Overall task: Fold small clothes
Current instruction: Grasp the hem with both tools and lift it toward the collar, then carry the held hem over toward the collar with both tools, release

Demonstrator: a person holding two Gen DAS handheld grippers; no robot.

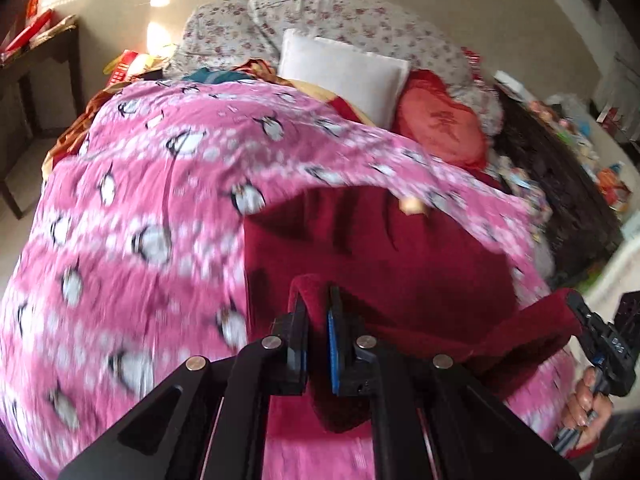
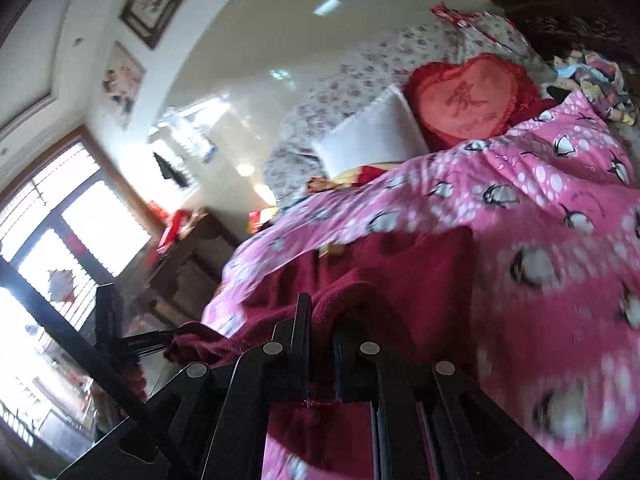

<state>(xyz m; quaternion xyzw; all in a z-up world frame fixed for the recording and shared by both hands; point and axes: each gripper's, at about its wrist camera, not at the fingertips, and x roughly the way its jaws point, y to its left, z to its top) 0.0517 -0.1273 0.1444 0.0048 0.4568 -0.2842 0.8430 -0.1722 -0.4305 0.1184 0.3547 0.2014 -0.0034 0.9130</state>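
Note:
A dark red fleece garment (image 1: 384,248) lies spread on a pink penguin-print quilt (image 1: 120,216) on a bed. My left gripper (image 1: 318,320) is shut on one near corner of the garment. My right gripper (image 2: 322,322) is shut on the other near corner of the garment (image 2: 392,276). It shows at the right of the left wrist view (image 1: 576,316), with the hem stretched between the two grippers and lifted off the quilt (image 2: 560,208). The left gripper shows at the left of the right wrist view (image 2: 176,332).
A white pillow (image 1: 348,72), a red heart cushion (image 1: 444,124) and a floral duvet (image 1: 320,16) lie at the head of the bed. A dark wooden table (image 1: 36,60) stands left of the bed. Cluttered dark furniture (image 1: 560,176) stands to the right.

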